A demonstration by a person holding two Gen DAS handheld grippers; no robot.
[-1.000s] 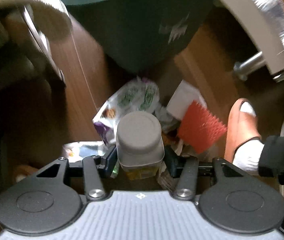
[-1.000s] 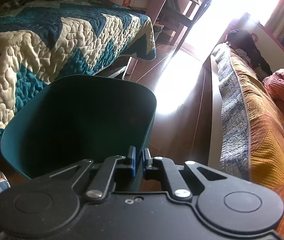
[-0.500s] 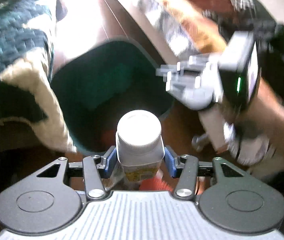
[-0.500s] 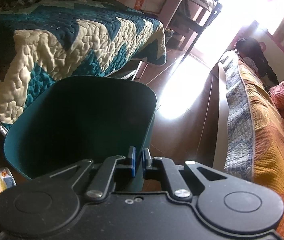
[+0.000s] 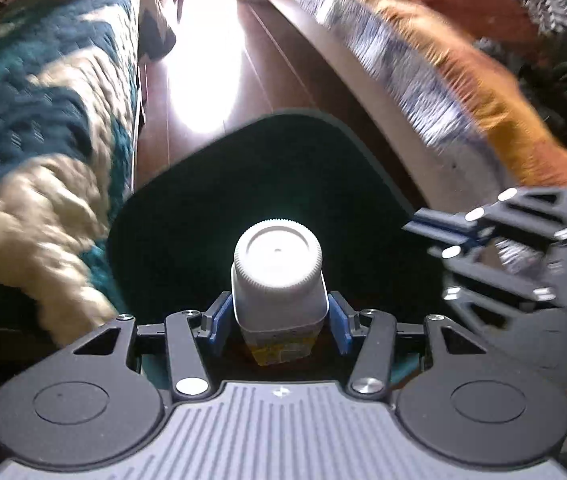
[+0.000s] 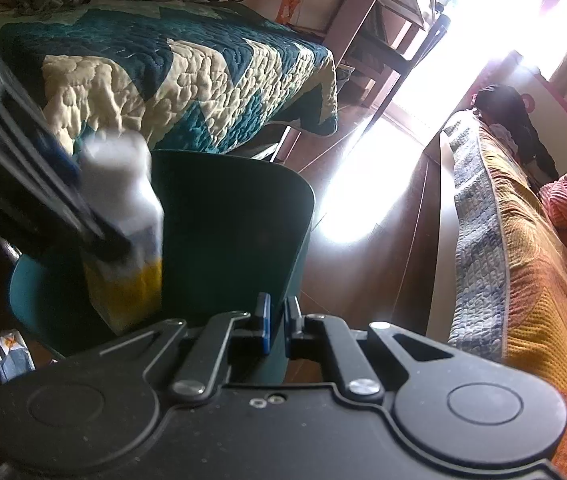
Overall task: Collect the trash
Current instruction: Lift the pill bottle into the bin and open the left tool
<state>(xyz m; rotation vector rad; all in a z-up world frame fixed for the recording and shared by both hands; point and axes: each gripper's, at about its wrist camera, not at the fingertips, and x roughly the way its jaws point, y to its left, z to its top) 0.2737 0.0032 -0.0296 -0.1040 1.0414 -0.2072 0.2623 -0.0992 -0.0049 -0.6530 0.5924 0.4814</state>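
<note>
Left wrist view, left to right: quilted blanket [image 5: 43, 128], teal and cream, blurred, draped over a bed at the left edge. Centre: dark teal trash bin [image 5: 187, 200], mouth facing the camera, interior dark. Left gripper [image 5: 279, 316] holds a white bottle [image 5: 279, 272] by its body, blue pads pressed against both sides; ribbed cap points forward at the bin mouth, yellow label visible at the lower end, near the gripper body. Bottle sits in front of the bin opening; whether it has crossed the rim cannot be told. Behind the bin: wooden floor [image 5: 251, 64] with a strong patch of sunlight. Right: second bed with an orange and grey cover [image 5: 443, 68]. Far right: right gripper [image 5: 423, 232], blurred, fingers together at the bin's right rim.

Right wrist view, left to right: left gripper [image 6: 83, 216] enters from the upper left, blurred, clamped on the white bottle [image 6: 123, 200], which is tilted over the near left part of the bin [image 6: 235, 220]. Bottom centre: right gripper [image 6: 277, 320] closed on the bin's near wall, which is pinched between the two fingers. Quilted blanket [image 6: 187, 80] behind the bin; sunlit floor [image 6: 363, 200] to its right; orange and grey cover [image 6: 523, 280] at the right edge.
</note>
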